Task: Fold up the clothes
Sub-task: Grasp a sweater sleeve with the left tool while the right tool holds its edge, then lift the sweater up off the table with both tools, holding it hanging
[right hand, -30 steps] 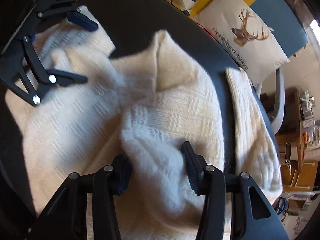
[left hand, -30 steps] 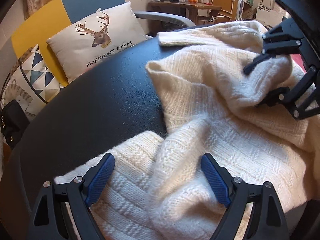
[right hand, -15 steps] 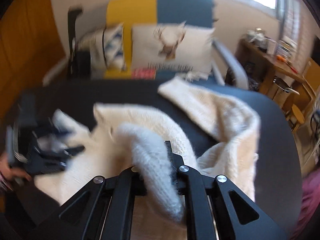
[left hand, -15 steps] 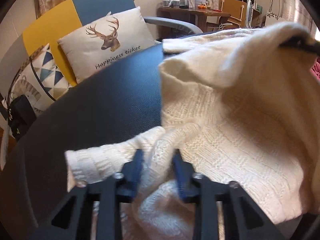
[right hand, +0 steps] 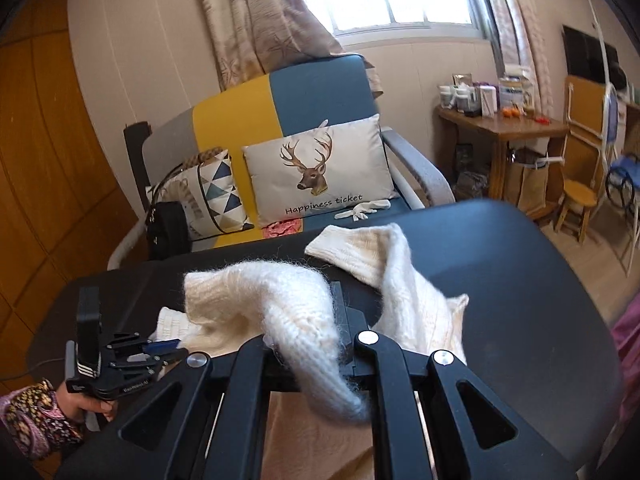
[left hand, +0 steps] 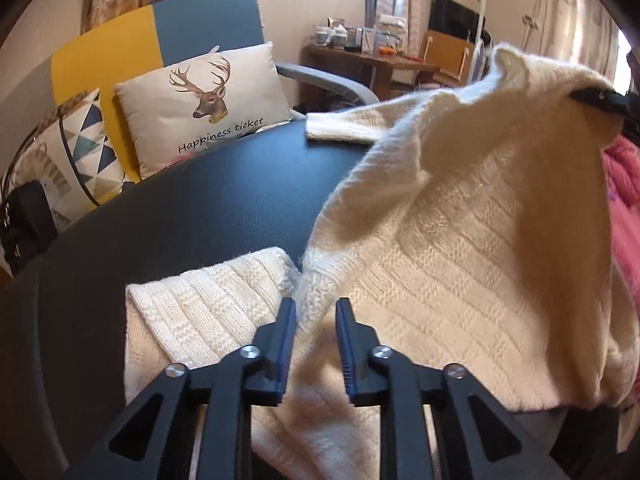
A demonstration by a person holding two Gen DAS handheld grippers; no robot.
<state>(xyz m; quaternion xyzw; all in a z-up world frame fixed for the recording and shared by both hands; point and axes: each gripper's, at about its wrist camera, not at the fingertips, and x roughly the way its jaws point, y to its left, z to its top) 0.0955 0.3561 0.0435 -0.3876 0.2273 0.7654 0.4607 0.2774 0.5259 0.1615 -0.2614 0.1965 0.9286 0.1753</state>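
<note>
A cream knitted sweater (left hand: 460, 260) lies half spread on the dark round table (left hand: 200, 220). My left gripper (left hand: 316, 310) is closing, and its blue pads pinch the sweater's ribbed edge near the table's front. In the right wrist view my right gripper (right hand: 308, 320) is shut on a fuzzy fold of the sweater (right hand: 248, 292) and holds it up off the table (right hand: 520, 280). The cloth hangs stretched between the two grips. One sleeve (right hand: 352, 248) still rests flat at the far side. The left gripper (right hand: 168, 350) shows low on the left there, in a hand with a patterned sleeve (right hand: 36, 412).
A blue and yellow armchair (right hand: 312, 88) with a deer pillow (right hand: 316, 168) stands behind the table. A black bag (right hand: 168, 228) sits at its left. A wooden side table (right hand: 504, 128) with bottles is at the back right. Pink cloth (left hand: 624, 184) lies at the right.
Both grippers closed on the sweater. The right one swung up and rolled level, lifting its fold high. The left one rose a little with the ribbed edge.
</note>
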